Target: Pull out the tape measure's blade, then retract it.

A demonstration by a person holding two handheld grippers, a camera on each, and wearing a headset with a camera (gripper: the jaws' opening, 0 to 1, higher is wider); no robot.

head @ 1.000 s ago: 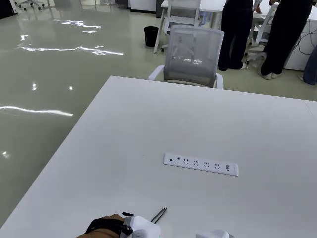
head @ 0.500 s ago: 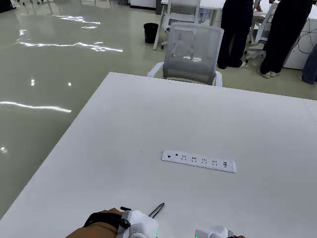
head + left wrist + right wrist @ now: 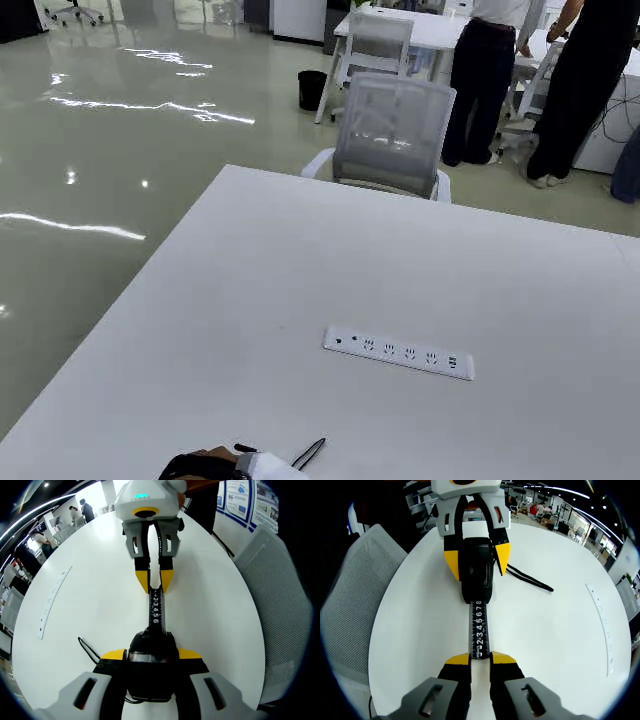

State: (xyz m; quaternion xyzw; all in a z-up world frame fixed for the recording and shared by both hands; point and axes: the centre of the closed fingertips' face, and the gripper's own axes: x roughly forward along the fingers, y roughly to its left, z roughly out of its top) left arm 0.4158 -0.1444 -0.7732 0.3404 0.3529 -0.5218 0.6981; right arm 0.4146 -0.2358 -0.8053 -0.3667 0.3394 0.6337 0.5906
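Head view: you've tipped your head up, so the power strip (image 3: 398, 352) sits lower on the table (image 3: 230, 300) than before; left gripper view: your left gripper (image 3: 151, 654) clamps the black tape measure (image 3: 151, 670) over the table, its blade (image 3: 155, 611) reading 2 to 6; right gripper view: your right gripper (image 3: 480, 658) faces it, jaws pinched on the blade's tip, 2 to 8 legible.

Tape measure (image 3: 151, 675) black; blade (image 3: 479, 630) black, white numerals. Left gripper (image 3: 151, 654), right gripper (image 3: 480, 658): yellow jaw tips, pale grey bodies. Table (image 3: 300, 260) white. Chair (image 3: 392, 125), upper centre: grey mesh.
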